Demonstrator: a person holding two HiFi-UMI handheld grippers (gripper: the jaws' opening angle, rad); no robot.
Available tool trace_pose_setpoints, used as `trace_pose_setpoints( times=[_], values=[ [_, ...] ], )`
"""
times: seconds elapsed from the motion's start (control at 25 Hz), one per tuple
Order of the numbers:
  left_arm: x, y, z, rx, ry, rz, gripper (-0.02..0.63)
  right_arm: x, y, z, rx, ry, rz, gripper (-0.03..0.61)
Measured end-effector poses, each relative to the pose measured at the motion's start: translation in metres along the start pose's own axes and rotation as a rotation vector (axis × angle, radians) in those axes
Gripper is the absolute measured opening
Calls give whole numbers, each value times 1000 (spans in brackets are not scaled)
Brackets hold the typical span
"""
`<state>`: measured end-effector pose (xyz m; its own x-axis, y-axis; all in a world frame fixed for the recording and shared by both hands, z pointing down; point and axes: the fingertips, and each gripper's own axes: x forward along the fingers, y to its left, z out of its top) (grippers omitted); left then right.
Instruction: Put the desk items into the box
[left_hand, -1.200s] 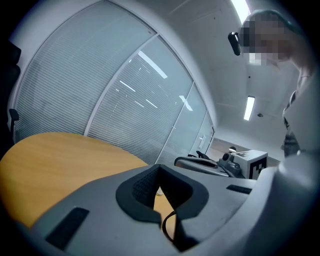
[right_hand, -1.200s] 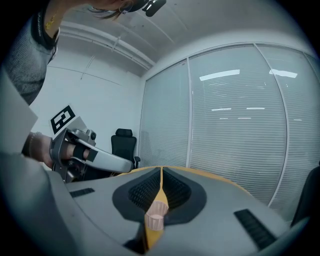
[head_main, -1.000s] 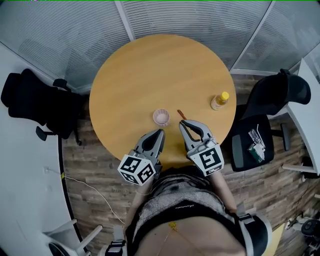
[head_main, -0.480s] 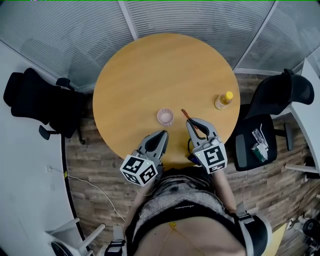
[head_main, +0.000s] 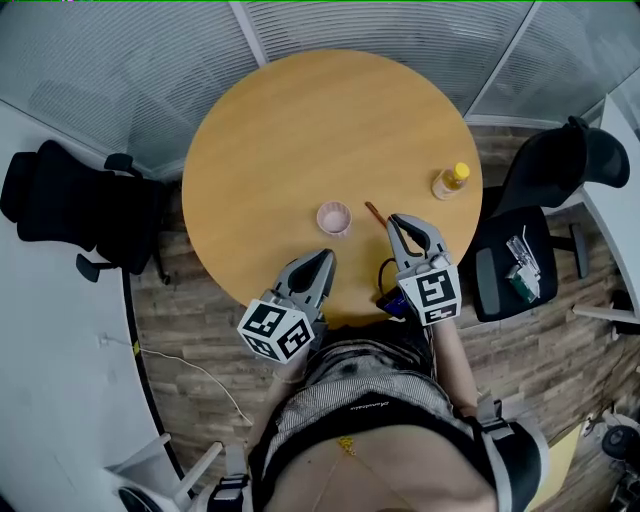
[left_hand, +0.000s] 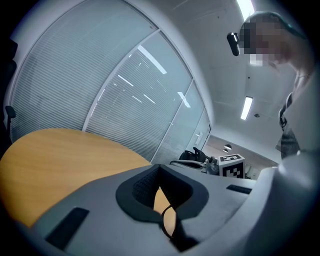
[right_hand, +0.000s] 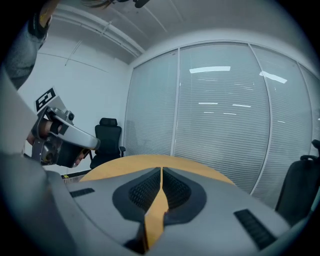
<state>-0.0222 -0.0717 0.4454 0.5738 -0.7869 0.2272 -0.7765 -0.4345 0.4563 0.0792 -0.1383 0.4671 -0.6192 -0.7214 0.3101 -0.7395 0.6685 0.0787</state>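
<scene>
Currently, left tongs and right tongs closed, empty, over table near edge

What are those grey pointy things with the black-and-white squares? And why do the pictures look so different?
Those are tongs that a person holds, one in each hand: the left hand-held gripper and the right hand-held gripper. The top-down picture comes from a camera on the person's head. The other two come from cameras riding on each one, looking along its jaws. On the round table sit a small pink cup, a thin brown stick and a yellow-capped bottle. Both are shut and hold nothing.
</scene>
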Motion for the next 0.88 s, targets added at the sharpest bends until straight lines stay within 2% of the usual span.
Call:
trace_pose_setpoints(
  times=[0.2, 0.44, 0.88],
  values=[
    [-6, 9, -2, -1, 19, -3, 2, 5, -4, -14, -12, 45, -36, 25],
    [-7, 17, -7, -6, 41, -3, 2, 6, -8, -31, 25, 82, -76, 25],
    [-8, 24, -14, -17, 64, -8, 2, 11, -21, -66, 26, 179, -116, 25]
  ],
)
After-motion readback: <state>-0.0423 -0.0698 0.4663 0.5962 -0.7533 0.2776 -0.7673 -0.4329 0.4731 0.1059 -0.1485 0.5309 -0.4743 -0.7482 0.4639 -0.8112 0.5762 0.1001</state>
